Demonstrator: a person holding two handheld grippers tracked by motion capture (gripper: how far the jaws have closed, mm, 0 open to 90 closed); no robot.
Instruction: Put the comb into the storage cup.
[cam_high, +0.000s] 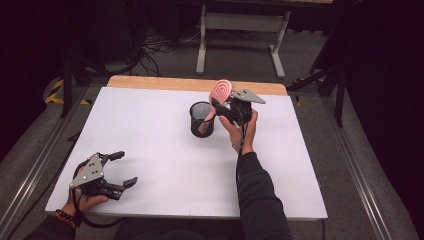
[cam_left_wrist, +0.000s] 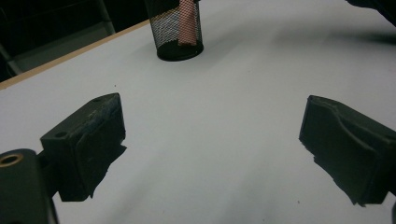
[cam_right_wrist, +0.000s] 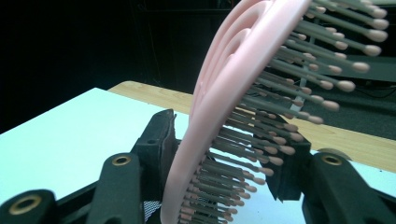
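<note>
White tabletop (cam_high: 165, 165), dark room

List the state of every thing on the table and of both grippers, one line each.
Pink hairbrush: handle down in the cup, head sticking out above the rim, leaning to one side.
Black mesh cup: upright on the table, holding the brush.
Right gripper: jaws either side of the brush head, bristles toward one jaw; whether the pads press it is unclear.
Left gripper: open, holding nothing, low at the table's near corner.
</note>
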